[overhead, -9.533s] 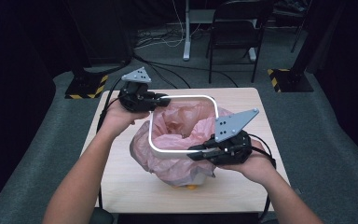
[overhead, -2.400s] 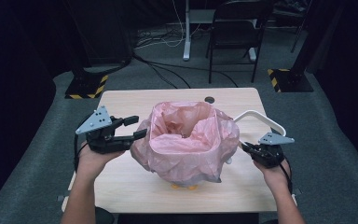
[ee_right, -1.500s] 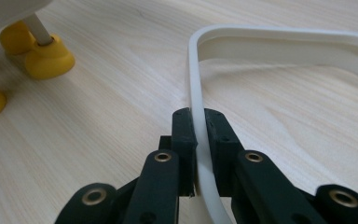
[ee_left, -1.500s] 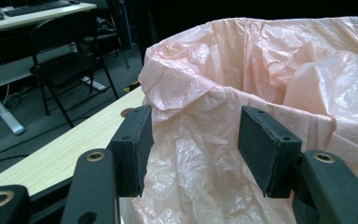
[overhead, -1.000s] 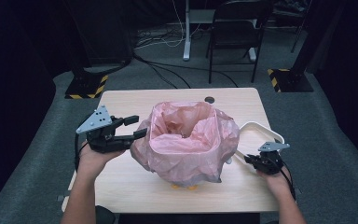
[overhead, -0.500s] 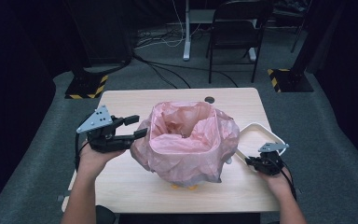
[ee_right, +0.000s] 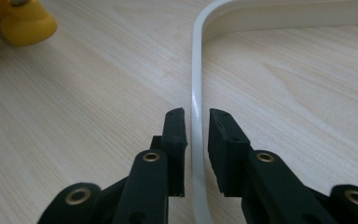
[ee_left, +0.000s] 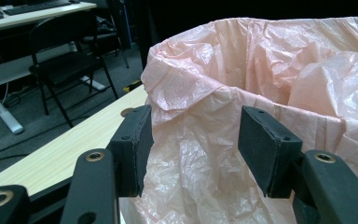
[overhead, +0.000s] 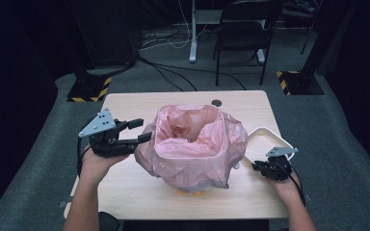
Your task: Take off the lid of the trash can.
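A pink plastic bag [overhead: 197, 144] lines a bin that stands mid-table, its rim folded outward. My left gripper [overhead: 142, 130] hovers at the bag's left side. In the left gripper view its jaws stand wide and open [ee_left: 193, 126], with crinkled bag film [ee_left: 261, 70] just beyond the pads and nothing pinched. A white rounded frame [overhead: 270, 137] lies flat on the table to the right of the bag. My right gripper [overhead: 256, 166] straddles the frame's near rail [ee_right: 196, 70]. Its jaws [ee_right: 196, 116] have just been opening, and a thin gap shows on each side of the rail.
Yellow feet [overhead: 190, 193] stick out under the bag, and one foot [ee_right: 25, 21] lies left of the frame. The wooden table [overhead: 125, 106] has a cable hole [overhead: 216, 102] at its far edge. A black chair [overhead: 243, 38] and floor cables stand beyond.
The white frame, once held over the bag's mouth and later raised at the right, now lies on the table. The left gripper has drawn back to the bag's left side.
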{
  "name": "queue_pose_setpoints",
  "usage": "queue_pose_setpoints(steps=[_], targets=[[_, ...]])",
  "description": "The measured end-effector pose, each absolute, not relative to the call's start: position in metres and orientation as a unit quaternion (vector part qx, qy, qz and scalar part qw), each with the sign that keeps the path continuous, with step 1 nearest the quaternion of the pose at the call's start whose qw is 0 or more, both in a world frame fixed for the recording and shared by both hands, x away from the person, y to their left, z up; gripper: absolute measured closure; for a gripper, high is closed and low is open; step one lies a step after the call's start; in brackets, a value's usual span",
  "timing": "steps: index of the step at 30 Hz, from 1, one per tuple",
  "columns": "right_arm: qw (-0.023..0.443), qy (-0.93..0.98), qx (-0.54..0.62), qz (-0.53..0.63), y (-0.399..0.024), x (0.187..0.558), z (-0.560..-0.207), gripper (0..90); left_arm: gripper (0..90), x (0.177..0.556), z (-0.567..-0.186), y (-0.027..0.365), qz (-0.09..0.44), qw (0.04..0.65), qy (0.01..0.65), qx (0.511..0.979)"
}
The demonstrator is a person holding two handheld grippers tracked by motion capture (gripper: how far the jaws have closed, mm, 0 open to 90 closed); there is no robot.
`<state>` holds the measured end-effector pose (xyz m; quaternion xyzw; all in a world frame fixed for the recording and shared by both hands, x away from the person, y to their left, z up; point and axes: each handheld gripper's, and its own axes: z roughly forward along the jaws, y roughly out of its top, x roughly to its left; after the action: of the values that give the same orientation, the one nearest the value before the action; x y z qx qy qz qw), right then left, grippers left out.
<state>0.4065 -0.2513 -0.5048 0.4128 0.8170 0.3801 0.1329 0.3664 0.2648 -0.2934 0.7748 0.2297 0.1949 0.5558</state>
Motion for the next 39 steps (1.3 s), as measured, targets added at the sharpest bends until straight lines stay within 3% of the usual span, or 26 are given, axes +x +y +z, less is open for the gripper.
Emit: queue_pose_setpoints(steps=[7, 17, 28, 39], targets=[[0.143, 0.812, 0.408, 0.392, -0.247, 0.403, -0.496, 64.0, 44.1, 0.367, -0.294, 0.264, 0.195, 0.556, 0.231, 0.774], [0.166, 0.799, 0.397, 0.42, -0.246, 0.396, -0.477, 58.2, 43.6, 0.366, -0.293, 0.266, 0.197, 0.557, 0.235, 0.772], [0.168, 0.8, 0.375, 0.436, -0.239, 0.388, -0.457, 52.9, 42.9, 0.368, -0.294, 0.267, 0.196, 0.558, 0.238, 0.771], [0.172, 0.798, 0.348, 0.461, -0.233, 0.377, -0.428, 53.5, 42.4, 0.369, -0.293, 0.266, 0.195, 0.557, 0.241, 0.77]])
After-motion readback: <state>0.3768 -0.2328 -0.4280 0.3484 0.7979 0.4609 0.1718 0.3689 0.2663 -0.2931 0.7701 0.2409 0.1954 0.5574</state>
